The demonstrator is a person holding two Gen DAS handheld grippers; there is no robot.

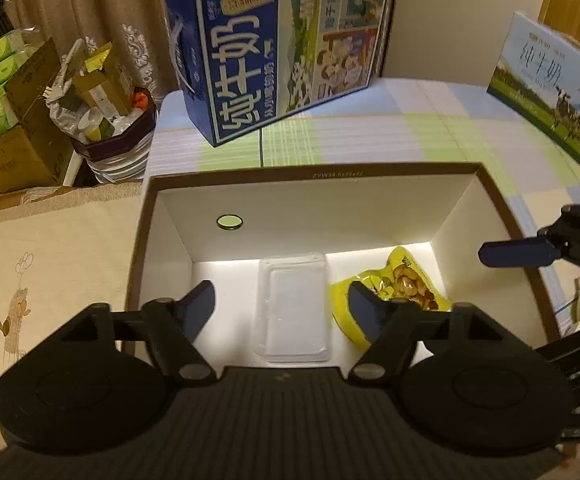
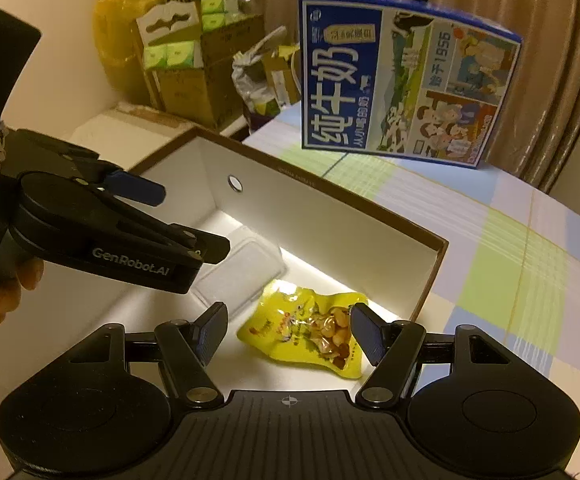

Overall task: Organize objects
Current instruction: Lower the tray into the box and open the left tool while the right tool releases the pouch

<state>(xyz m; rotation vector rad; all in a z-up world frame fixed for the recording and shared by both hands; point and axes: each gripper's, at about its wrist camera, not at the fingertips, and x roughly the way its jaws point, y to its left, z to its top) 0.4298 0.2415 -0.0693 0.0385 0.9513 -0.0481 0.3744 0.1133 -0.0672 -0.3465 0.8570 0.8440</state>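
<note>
An open box with a brown rim (image 1: 313,171) and white inside stands on the table; it also shows in the right wrist view (image 2: 369,202). On its floor lie a clear plastic case (image 1: 293,308) (image 2: 246,270) and a yellow snack packet (image 1: 393,292) (image 2: 309,326). My left gripper (image 1: 284,308) is open and empty, hovering over the box with the clear case between its fingers. My right gripper (image 2: 290,334) is open and empty above the yellow packet; one of its fingers (image 1: 517,254) shows over the box's right side in the left wrist view.
A blue milk carton box (image 1: 278,40) (image 2: 405,80) stands behind the open box on the checked tablecloth (image 1: 429,136). A second milk box (image 1: 549,84) stands at the right. A full waste bin (image 1: 110,120) and cardboard boxes (image 1: 14,128) are off the table's left.
</note>
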